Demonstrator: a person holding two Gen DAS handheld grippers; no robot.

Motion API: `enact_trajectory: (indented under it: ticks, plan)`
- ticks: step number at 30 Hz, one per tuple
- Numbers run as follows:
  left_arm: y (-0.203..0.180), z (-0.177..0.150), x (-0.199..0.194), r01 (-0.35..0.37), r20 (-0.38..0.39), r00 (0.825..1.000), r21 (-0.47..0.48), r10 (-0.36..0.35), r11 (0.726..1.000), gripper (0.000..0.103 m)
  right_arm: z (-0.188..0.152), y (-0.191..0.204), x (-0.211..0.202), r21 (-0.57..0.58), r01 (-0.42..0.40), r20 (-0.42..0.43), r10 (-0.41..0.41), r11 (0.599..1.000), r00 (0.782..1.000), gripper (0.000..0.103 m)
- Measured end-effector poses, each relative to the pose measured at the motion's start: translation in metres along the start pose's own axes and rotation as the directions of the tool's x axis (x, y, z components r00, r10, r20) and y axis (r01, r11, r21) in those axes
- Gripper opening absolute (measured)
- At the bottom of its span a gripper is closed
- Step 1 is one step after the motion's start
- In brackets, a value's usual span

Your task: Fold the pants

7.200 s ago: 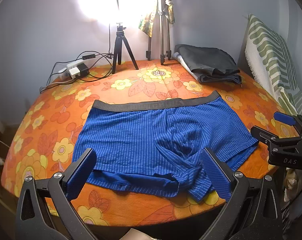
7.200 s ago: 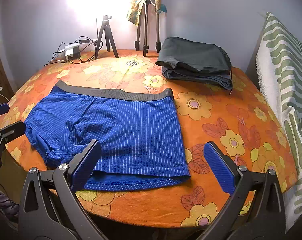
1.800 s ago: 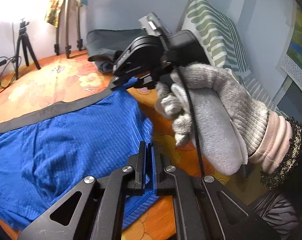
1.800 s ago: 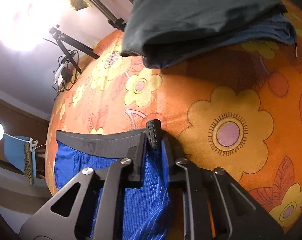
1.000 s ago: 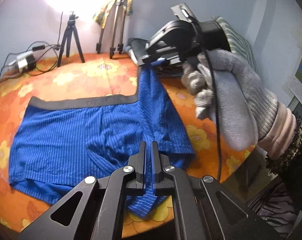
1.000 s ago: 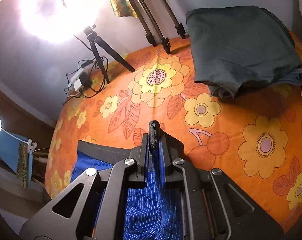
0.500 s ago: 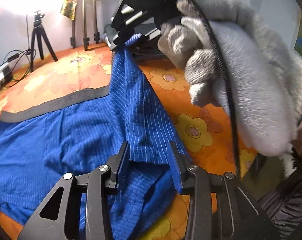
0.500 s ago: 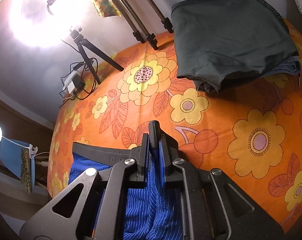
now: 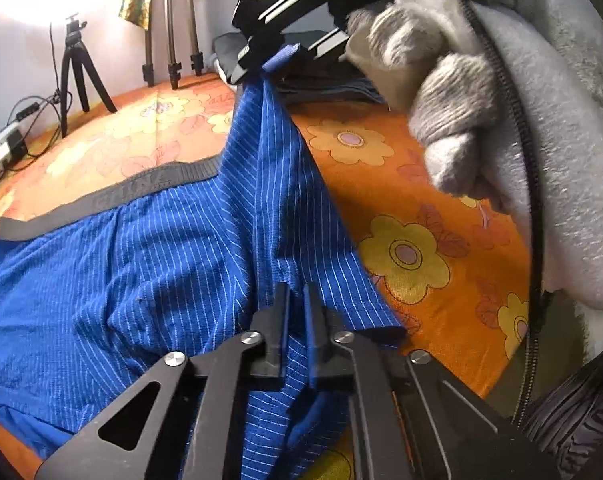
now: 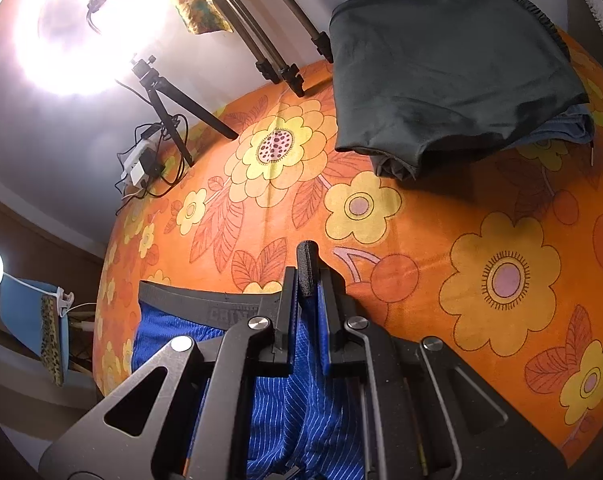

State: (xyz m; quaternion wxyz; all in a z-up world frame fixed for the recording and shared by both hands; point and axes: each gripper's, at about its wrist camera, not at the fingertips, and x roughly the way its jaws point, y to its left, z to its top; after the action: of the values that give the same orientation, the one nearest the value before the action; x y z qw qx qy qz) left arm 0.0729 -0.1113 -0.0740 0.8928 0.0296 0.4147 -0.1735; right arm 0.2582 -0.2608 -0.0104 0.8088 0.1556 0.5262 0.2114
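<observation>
The left tool (image 9: 295, 300) opened for a moment and is now closed again on the hem of the blue pants (image 9: 141, 280). The right tool (image 10: 307, 280) pinches the waistband corner. That side hangs lifted between them, ready to fold over the part on the table (image 10: 421, 220).

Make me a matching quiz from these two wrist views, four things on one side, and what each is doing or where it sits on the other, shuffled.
1. right gripper
2. left gripper
3. dark folded clothes
4. small tripod

a. beside the power strip
b. lying untouched at the table's far side
c. pinching the grey waistband corner
d. clamped on the blue hem

Pairs: 1-c, 2-d, 3-b, 4-a
</observation>
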Motion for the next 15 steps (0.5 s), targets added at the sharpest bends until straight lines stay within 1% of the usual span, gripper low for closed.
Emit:
enact_trajectory:
  ticks: [5, 11, 15]
  plan:
    - [0.004, 0.003, -0.024, 0.038, 0.058, 0.998, -0.04, -0.035, 0.999, 0.003, 0.0, 0.004, 0.0, -0.015, 0.003, 0.003, -0.003, 1.0, 1.0, 0.009]
    - [0.011, 0.009, -0.062, 0.085, 0.134, 0.988, -0.074, -0.074, 0.994, 0.003, 0.002, 0.003, -0.004, -0.001, -0.004, 0.015, 0.004, 1.0, 1.0, 0.009]
    - [0.015, 0.007, -0.085, 0.089, 0.177, 0.981, -0.08, -0.074, 0.993, 0.002, 0.005, 0.011, -0.009, 0.019, -0.034, 0.028, 0.033, 0.999, 0.999, 0.009]
